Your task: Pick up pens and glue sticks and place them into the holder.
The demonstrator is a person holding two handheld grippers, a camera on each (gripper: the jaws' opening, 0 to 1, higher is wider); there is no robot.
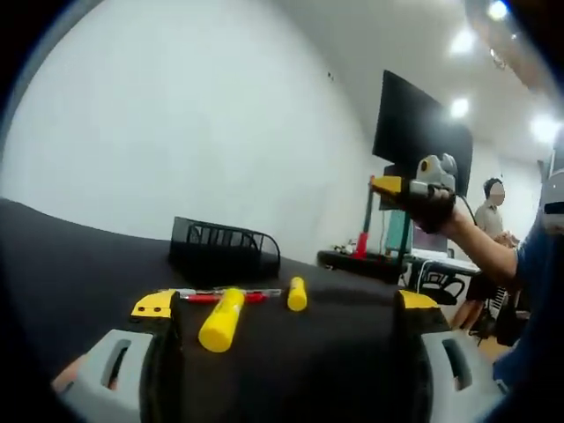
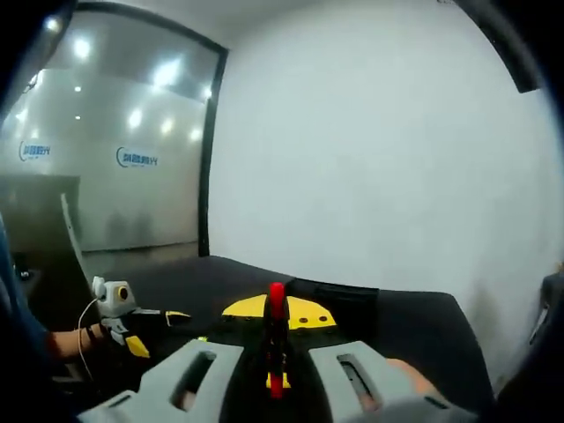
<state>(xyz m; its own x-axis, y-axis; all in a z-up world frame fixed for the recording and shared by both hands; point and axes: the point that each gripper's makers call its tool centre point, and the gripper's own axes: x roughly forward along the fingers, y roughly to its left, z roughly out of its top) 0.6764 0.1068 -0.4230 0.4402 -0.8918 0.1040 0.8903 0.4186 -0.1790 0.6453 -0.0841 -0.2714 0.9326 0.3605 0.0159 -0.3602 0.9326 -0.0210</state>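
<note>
Red plastic marks the pen (image 2: 277, 339) clamped upright between the closed jaws of the right gripper (image 2: 276, 352) in the right gripper view, its tip rising above the yellow jaw pads and its lower end showing between the grey finger bodies. In the left gripper view this same gripper (image 1: 401, 186) appears raised at the right, well above the table and well apart from the holder; what sits in its jaws from that angle is too small to tell.

On the black table (image 1: 79, 256), the large glue stick (image 1: 221, 320) lies on its side just ahead of the left gripper (image 1: 286, 304), between its two jaws and nearer the left one. A second red pen (image 1: 225, 296) lies flat just behind that stick, its near end close to the left jaw tip. A smaller glue stick (image 1: 297, 293) lies just beside the pen's far end, roughly midway between the jaws. The left gripper stands wide open and grips nothing.

The black mesh holder (image 1: 224, 249) stands farther back on the table, beyond the pen and both sticks, apart from them.

In the right gripper view the left gripper (image 2: 145, 328) shows at lower left, low over the table.

A dark screen (image 1: 421, 132) and a person (image 1: 490, 220) occupy the background at right.
</note>
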